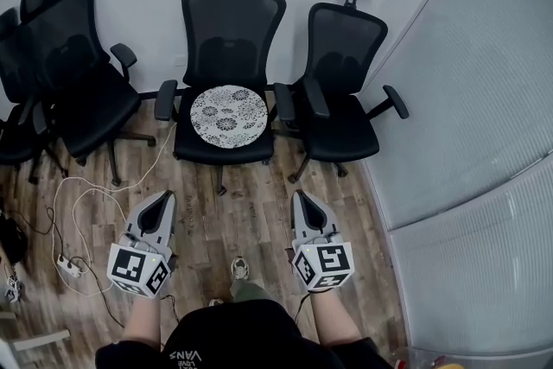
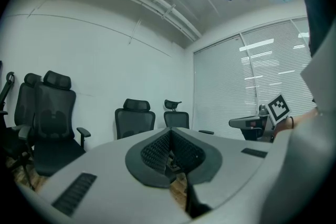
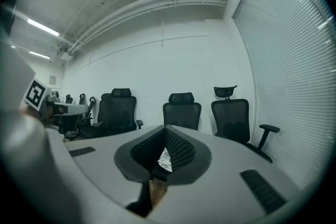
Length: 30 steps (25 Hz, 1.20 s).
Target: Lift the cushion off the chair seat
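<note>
- the round patterned cushion lies flat on the middle office chair's seat, well apart from both claws.
- the left gripper and right gripper both have jaws pressed together, empty; arriving like that, they would likely shove the cushion, not grip it.
- the chair probably rolls or swivels; a nudge could push it away.
- its armrests flank the cushion and could catch a claw.
</note>
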Motion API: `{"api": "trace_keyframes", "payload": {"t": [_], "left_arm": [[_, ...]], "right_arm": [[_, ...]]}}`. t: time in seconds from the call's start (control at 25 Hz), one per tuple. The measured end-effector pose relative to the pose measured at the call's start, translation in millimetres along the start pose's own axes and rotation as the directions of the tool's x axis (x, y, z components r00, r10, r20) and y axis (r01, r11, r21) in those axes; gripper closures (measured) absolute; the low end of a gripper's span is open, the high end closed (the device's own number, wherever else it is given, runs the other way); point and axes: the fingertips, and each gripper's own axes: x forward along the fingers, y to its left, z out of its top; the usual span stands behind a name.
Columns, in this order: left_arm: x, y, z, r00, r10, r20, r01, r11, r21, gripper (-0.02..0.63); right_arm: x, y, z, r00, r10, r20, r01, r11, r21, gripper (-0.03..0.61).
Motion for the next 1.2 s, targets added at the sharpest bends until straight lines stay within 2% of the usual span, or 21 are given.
{"api": "trace_keyframes", "payload": {"t": [0.72, 1.2], "left_arm": [[127, 33, 9, 0.997, 0.071, -0.007, -0.071, 0.997, 0.008, 0.603], [174, 71, 4, 0.996, 0.073, -0.043, -0.074, 0.997, -0.016, 0.603]], "right_arm": [[123, -76, 11, 0.997, 0.074, -0.011, -0.074, 0.997, -0.004, 0.560], [179, -87, 5, 0.996, 0.068, -0.050, -0.068, 0.998, 0.020, 0.560]]}}
